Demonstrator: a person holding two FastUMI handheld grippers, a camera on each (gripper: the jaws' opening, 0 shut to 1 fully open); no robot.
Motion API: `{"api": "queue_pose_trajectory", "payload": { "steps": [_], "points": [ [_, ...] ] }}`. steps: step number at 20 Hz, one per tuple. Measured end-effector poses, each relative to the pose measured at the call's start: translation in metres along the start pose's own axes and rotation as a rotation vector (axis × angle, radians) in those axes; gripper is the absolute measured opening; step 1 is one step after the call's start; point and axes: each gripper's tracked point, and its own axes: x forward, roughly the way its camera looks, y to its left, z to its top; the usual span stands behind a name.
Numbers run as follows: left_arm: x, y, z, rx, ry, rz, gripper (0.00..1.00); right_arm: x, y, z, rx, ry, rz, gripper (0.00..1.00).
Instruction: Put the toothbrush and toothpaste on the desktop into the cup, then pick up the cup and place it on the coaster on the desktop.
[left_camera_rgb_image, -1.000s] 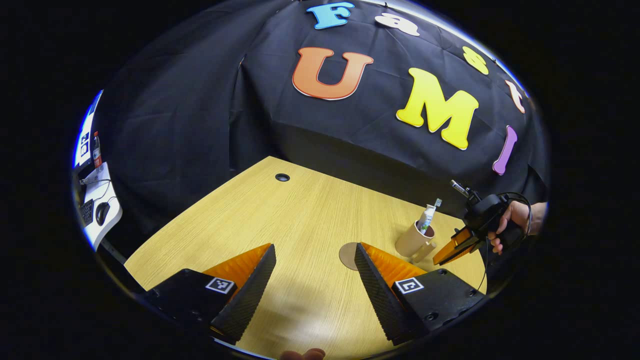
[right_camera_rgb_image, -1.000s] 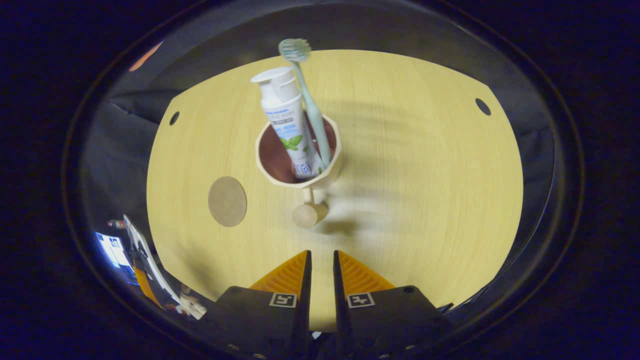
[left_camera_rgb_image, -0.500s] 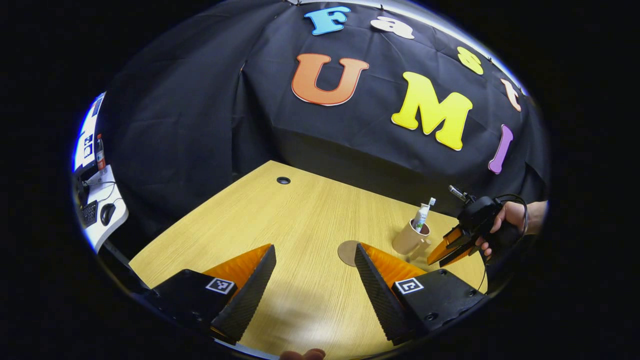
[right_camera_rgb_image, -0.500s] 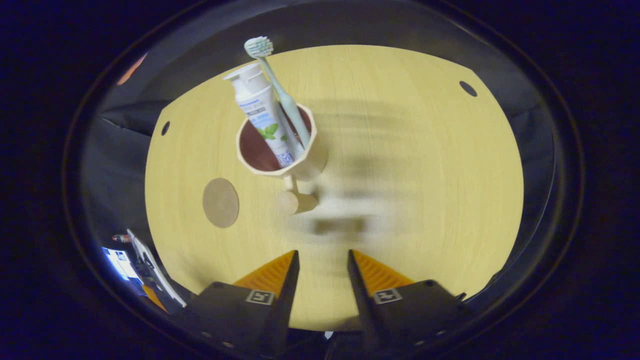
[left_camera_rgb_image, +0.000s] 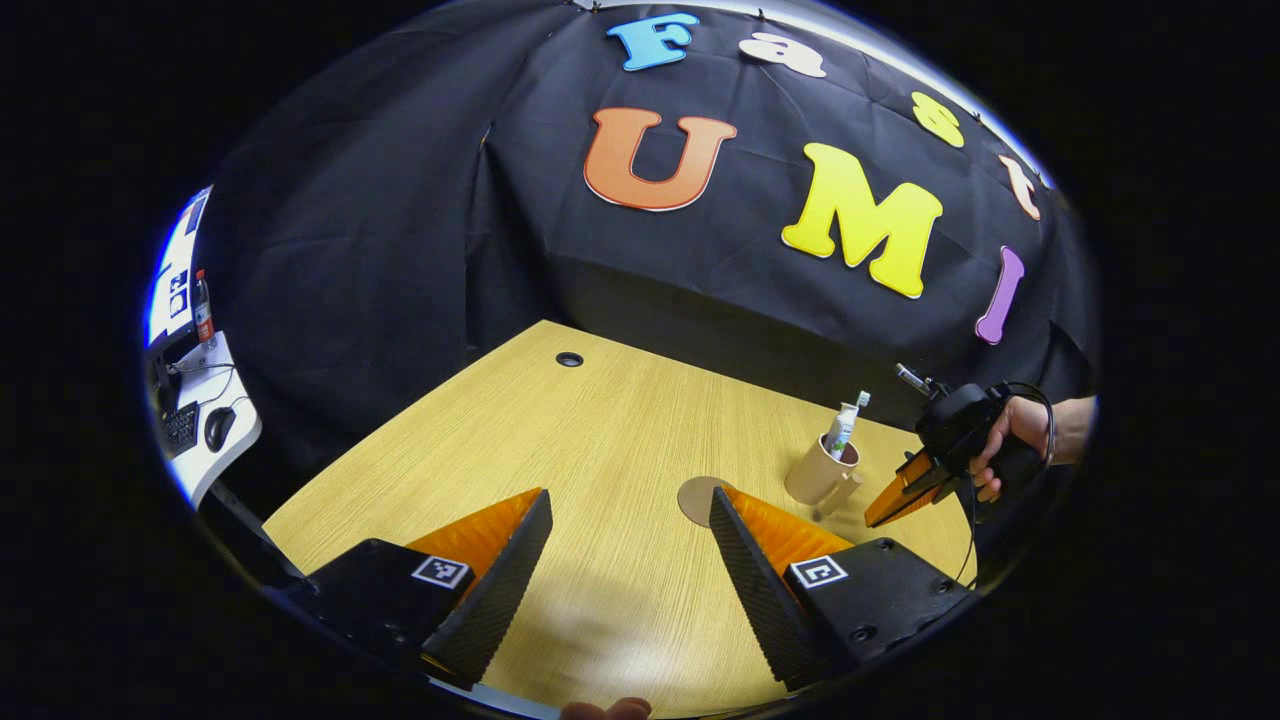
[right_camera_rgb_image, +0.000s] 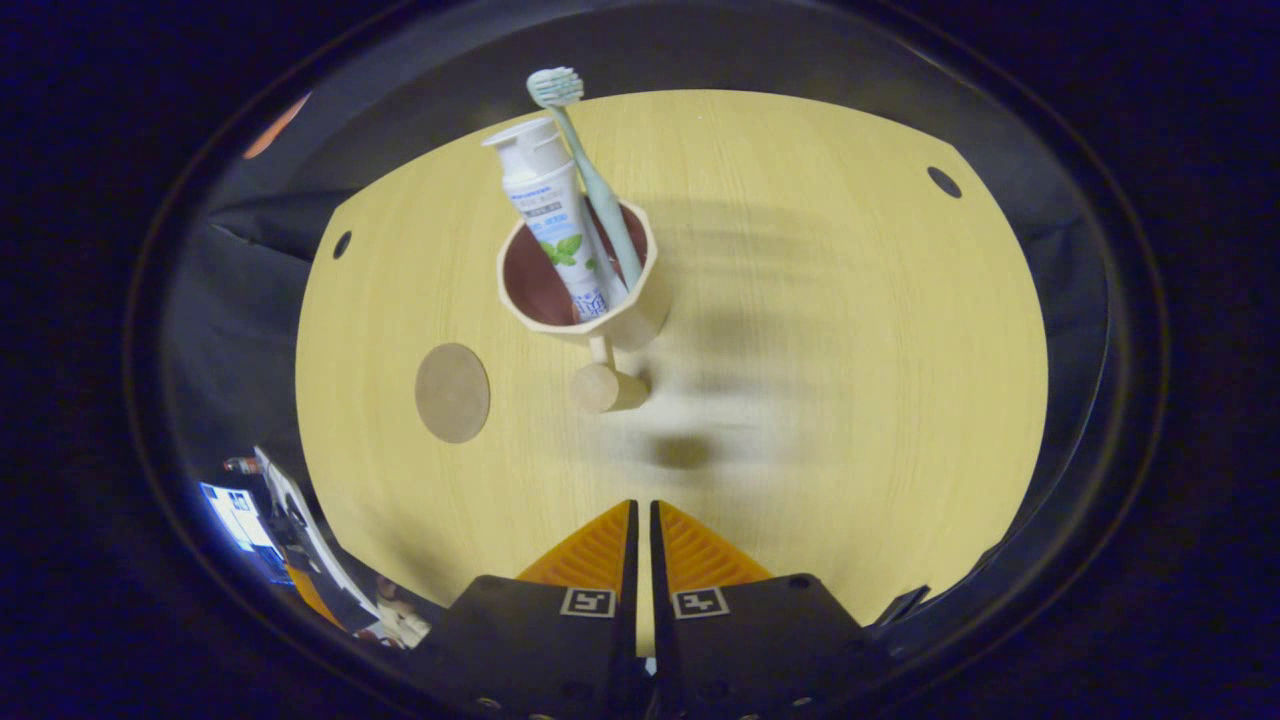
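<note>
Brush (right_camera_rgb_image: 590, 170) & paste (right_camera_rgb_image: 552, 215) in cup (right_camera_rgb_image: 585, 300). Next: R gripper (right_camera_rgb_image: 641, 520), jaws clenched empty, reopens, takes handle (right_camera_rgb_image: 600, 385), moves to coaster (right_camera_rgb_image: 452, 392). L gripper (left_camera_rgb_image: 630, 530) jaws released.

Light wood-grain desk (left_camera_rgb_image: 600, 440), two round black cable holes (right_camera_rgb_image: 944, 181) near its far corners. Off its edge, a white side counter (left_camera_rgb_image: 215, 455) carries a black computer mouse (left_camera_rgb_image: 217, 428) and what may be a keyboard (left_camera_rgb_image: 178, 428), too small to confirm.
</note>
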Motion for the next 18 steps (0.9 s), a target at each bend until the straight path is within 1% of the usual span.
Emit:
{"api": "queue_pose_trajectory", "payload": {
  "steps": [1,3,4,5,7,8,10,14,18],
  "points": [
    [0.0,0.001,0.002,0.002,-0.004,0.001,1.0,0.001,0.001,0.003,0.015,-0.002,-0.001,0.05],
    [0.0,0.005,0.004,0.004,-0.008,0.008,1.0,0.0,-0.004,0.014,-0.001,-0.032,-0.035,0.05],
    [0.002,0.006,0.003,0.002,-0.003,0.011,1.0,0.001,-0.001,0.019,-0.008,-0.045,-0.039,0.05],
    [0.003,0.009,0.001,-0.002,0.003,0.013,1.0,-0.002,0.002,0.022,-0.017,-0.051,-0.036,0.15],
    [0.004,0.014,-0.001,-0.015,0.011,0.018,1.0,-0.003,0.01,0.025,-0.035,-0.054,-0.033,0.61],
    [0.006,0.015,0.0,-0.021,0.012,0.02,1.0,-0.004,0.012,0.029,-0.044,-0.064,-0.037,0.64],
    [0.008,0.016,0.001,-0.026,0.015,0.022,1.0,-0.003,0.014,0.039,-0.058,-0.078,-0.064,0.78],
    [0.012,0.022,0.001,-0.022,0.024,0.028,1.0,0.007,0.032,0.061,-0.052,-0.084,-0.069,0.77],
    [0.012,0.038,-0.003,-0.019,0.042,0.051,1.0,0.018,0.039,0.074,-0.073,-0.085,-0.111,0.76]
  ]
}}
